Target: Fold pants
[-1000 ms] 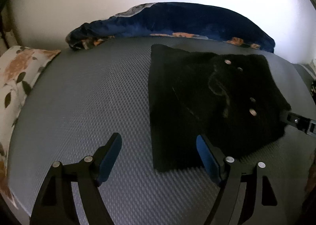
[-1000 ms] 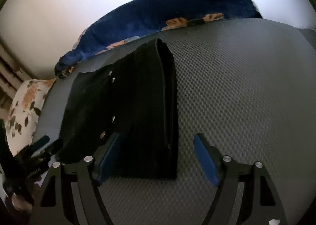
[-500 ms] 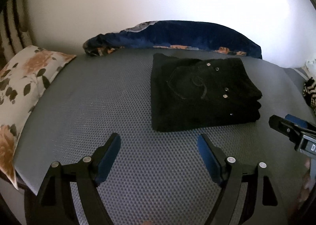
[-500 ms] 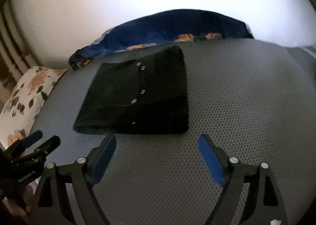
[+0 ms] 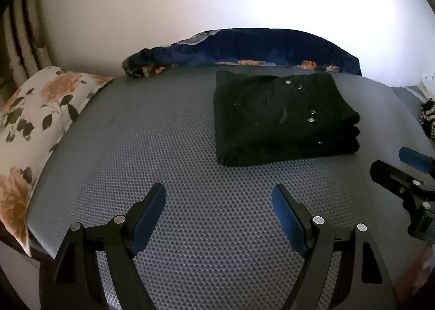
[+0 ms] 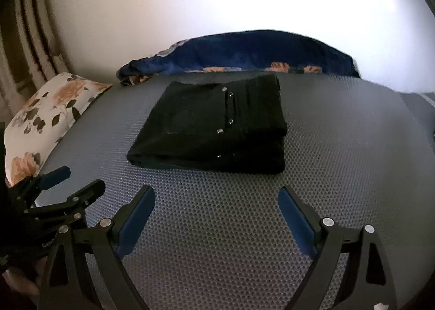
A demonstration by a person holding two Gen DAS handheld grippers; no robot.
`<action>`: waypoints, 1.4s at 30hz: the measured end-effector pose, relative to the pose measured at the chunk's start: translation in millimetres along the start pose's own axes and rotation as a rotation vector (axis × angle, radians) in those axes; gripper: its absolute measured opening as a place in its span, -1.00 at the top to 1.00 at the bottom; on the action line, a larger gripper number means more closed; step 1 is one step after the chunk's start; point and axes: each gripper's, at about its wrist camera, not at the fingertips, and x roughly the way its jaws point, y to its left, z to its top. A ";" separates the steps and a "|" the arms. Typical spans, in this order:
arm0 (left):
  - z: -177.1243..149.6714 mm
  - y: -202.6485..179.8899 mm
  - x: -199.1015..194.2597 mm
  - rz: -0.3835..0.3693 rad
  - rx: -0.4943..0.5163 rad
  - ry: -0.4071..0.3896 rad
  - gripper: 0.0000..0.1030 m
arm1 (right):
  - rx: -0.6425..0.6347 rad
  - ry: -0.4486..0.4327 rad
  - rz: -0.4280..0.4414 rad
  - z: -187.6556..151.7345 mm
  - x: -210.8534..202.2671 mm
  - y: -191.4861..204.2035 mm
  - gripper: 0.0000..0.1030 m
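The black pants (image 5: pixel 282 119) lie folded into a thick rectangular stack on the grey mesh bed surface (image 5: pixel 163 152), silver rivets on top. They also show in the right wrist view (image 6: pixel 214 126). My left gripper (image 5: pixel 218 201) is open and empty, held back from the stack's near left corner. My right gripper (image 6: pixel 216 202) is open and empty, held back from the stack's near edge. The right gripper shows at the right edge of the left wrist view (image 5: pixel 399 171), and the left gripper at the left edge of the right wrist view (image 6: pixel 70 183).
A floral pillow (image 5: pixel 35 111) lies at the left edge of the bed. A dark blue floral blanket (image 5: pixel 244 46) is bunched along the far edge against the white wall. A striped item (image 5: pixel 428 116) sits at the far right.
Both grippers have let go of the pants and pulled back and up from them. The pants now lie flat and folded, farther away in both views.
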 end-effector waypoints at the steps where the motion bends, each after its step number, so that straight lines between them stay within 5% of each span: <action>1: -0.2 0.3 -0.8 -0.003 -0.001 -0.003 -0.56 | -0.004 -0.002 -0.001 -0.6 -0.9 0.5 -0.79; 42: -10.0 -8.3 8.3 0.015 0.039 0.023 -0.56 | 0.002 0.047 -0.023 -8.9 11.5 0.3 -0.80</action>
